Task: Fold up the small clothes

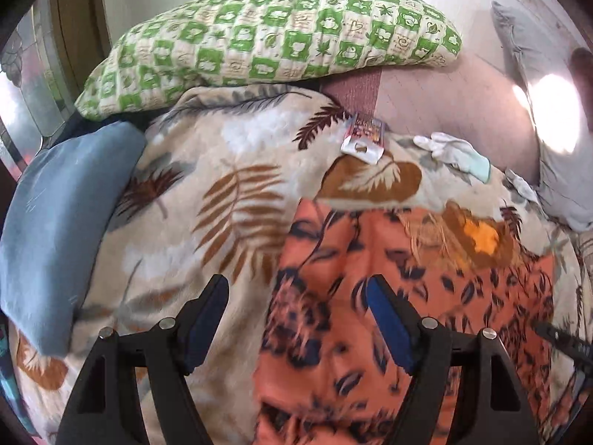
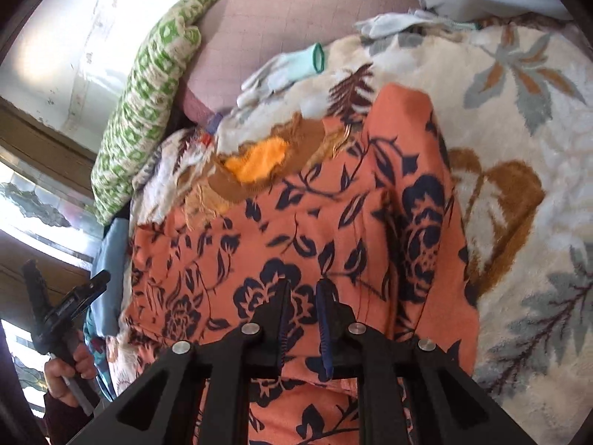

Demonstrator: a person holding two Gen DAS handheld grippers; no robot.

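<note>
I find the orange floral garment lying on the leaf-print blanket of the bed; thin, limp, light, best pinched at hem corners. My right claw looks clenched on its near fold; left claw released, above.

Left gripper angled downward, jaws spread wide, nothing between pads — bare hand wrapped around its handle. Right gripper angled downward, jaws nearly closed — narrow gap.
</note>
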